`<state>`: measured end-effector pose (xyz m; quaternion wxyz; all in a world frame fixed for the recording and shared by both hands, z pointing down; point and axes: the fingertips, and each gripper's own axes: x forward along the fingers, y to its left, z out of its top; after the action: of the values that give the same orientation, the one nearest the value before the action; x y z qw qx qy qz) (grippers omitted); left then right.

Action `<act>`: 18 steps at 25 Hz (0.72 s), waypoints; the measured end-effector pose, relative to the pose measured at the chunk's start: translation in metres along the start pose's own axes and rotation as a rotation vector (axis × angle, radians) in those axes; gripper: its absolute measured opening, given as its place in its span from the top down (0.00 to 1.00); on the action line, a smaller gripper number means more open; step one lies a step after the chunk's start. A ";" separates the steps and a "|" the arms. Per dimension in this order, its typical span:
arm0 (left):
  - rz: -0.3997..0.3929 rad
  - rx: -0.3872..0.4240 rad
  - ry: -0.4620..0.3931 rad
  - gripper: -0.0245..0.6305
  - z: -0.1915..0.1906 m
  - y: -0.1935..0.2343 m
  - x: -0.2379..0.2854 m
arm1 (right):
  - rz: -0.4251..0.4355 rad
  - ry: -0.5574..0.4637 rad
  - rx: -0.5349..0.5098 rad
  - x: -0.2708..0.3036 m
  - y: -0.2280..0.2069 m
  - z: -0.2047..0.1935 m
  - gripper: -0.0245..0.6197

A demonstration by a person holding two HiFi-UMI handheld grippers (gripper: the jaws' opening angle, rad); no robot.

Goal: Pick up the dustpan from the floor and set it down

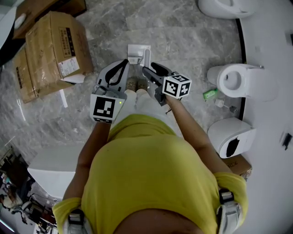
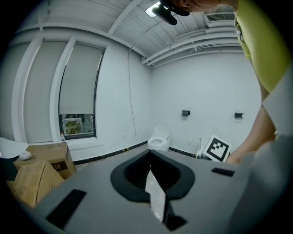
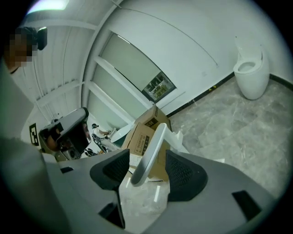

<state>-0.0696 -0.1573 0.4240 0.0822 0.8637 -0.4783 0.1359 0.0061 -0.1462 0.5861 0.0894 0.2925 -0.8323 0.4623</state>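
Observation:
The white dustpan (image 1: 135, 53) lies on the grey marble floor just ahead of the person's feet, its handle (image 1: 146, 57) pointing back toward them. My right gripper (image 1: 149, 69) reaches down to that handle. In the right gripper view the white handle (image 3: 152, 145) stands between the jaws of the right gripper (image 3: 145, 161), which are open with a gap on each side of it. My left gripper (image 1: 120, 68) hangs left of the dustpan, apart from it. Its black tips (image 2: 151, 154) meet, and only a pale sliver shows through the slit behind them.
Cardboard boxes (image 1: 50, 45) are stacked at the left on the floor. One toilet (image 1: 242, 81) stands at the right wall, another (image 1: 224, 7) at the top right. A green bottle (image 1: 210, 94) and a white bin (image 1: 231, 137) sit beside the nearer toilet. A white slab (image 1: 55, 169) lies at lower left.

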 end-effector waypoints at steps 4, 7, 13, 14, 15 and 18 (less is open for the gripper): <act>-0.010 -0.007 0.018 0.96 -0.004 0.002 0.007 | 0.100 0.031 0.092 0.009 0.000 -0.005 0.57; -0.014 -0.004 0.028 0.96 -0.005 0.002 0.011 | 0.153 0.059 0.126 0.015 -0.002 -0.008 0.57; -0.019 -0.005 0.040 0.96 -0.006 0.002 0.013 | 0.270 0.103 0.198 0.024 0.000 -0.010 0.58; -0.020 -0.004 0.042 0.96 -0.007 0.002 0.013 | 0.287 0.106 0.206 0.025 0.000 -0.010 0.58; -0.019 -0.004 0.044 0.96 -0.007 0.002 0.014 | 0.303 0.107 0.214 0.026 0.000 -0.009 0.59; -0.015 -0.003 0.049 0.96 -0.007 0.004 0.015 | 0.351 0.098 0.221 0.029 0.003 -0.004 0.65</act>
<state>-0.0668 -0.1692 0.4352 0.0963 0.8634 -0.4701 0.1556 -0.0197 -0.1532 0.5981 0.0152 0.1284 -0.8092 0.5731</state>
